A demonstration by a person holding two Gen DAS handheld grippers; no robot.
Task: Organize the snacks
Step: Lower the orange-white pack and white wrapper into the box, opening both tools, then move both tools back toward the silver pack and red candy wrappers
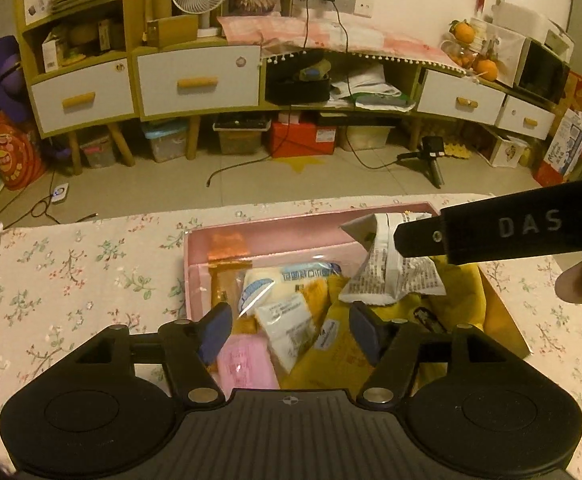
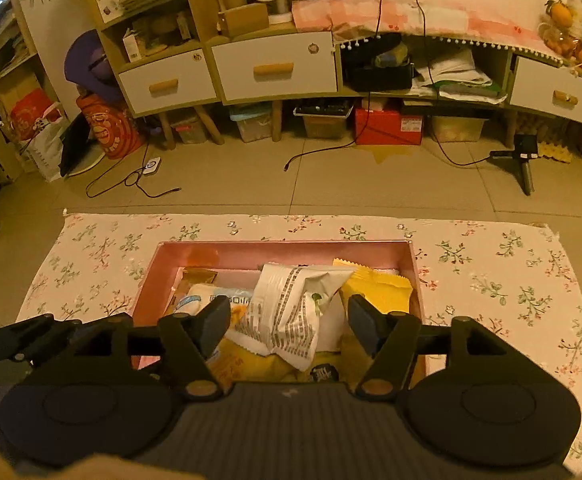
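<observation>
A pink box (image 1: 267, 236) (image 2: 283, 250) sits on the floral cloth and holds several snack packets. A white printed packet (image 1: 395, 272) (image 2: 291, 312) lies tilted on top of yellow packets (image 2: 375, 288). A pale blue-and-white packet (image 1: 287, 280), a clear white packet (image 1: 287, 328) and a pink packet (image 1: 245, 364) lie at the box's left. My left gripper (image 1: 289, 330) is open and empty over the box's near left part. My right gripper (image 2: 287, 326) is open, its jaws either side of the white printed packet. In the left wrist view a right finger (image 1: 423, 238) overlaps that packet's top.
The floral cloth (image 1: 71, 280) (image 2: 511, 280) spreads around the box on a low table. Beyond lie a tiled floor (image 2: 331, 184) with cables, a long cabinet with white drawers (image 1: 199, 80), storage bins under it and a small tripod (image 1: 431, 156).
</observation>
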